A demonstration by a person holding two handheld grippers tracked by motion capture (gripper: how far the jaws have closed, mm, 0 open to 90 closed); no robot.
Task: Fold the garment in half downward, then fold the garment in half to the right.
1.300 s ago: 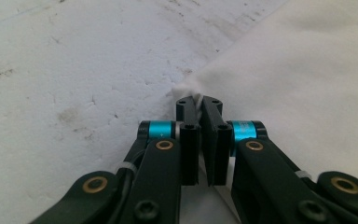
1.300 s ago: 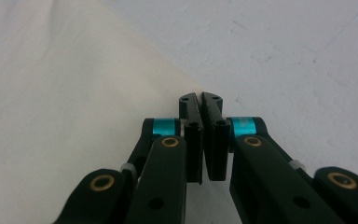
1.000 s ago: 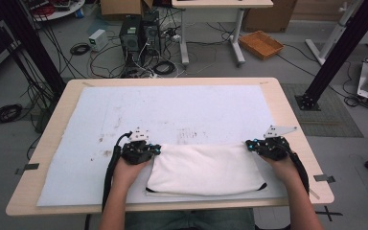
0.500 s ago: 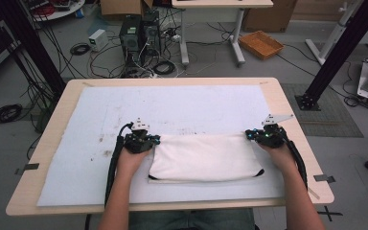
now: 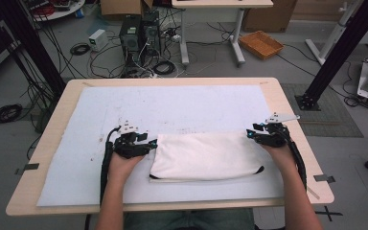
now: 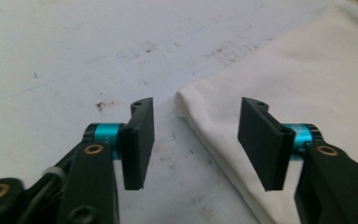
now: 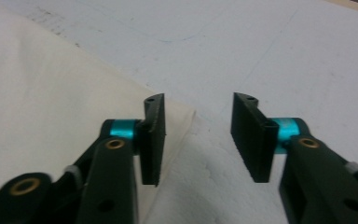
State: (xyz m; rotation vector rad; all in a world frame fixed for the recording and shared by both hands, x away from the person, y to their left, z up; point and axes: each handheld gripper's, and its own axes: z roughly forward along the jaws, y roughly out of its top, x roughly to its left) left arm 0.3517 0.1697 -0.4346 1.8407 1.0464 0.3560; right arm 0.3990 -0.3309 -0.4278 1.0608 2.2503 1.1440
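Observation:
A folded white cloth (image 5: 206, 155) with a dark trim at its near corners lies on the white mat (image 5: 172, 105). My left gripper (image 5: 151, 143) sits at the cloth's far left corner. Its jaws have just been opening and now stand apart. In the left gripper view the cloth (image 6: 307, 84) has its corner lying loose between the jaws of the left gripper (image 6: 196, 140), untouched by the pads. My right gripper (image 5: 251, 135) is at the far right corner, its jaws also just opened. In the right gripper view the cloth (image 7: 51, 93) ends beside one jaw of the right gripper (image 7: 198, 140).
The mat covers most of the wooden table (image 5: 287, 115), with bare mat beyond the cloth. Past the table's far edge the floor holds computer towers (image 5: 139, 33), cables and an orange basket (image 5: 262, 44). A black post (image 5: 330, 57) stands at the right.
Both grippers carried the cloth's far edge a little away from the person, then let go. The jaws, shut on the corners before, now stand apart, and the cloth rests flat.

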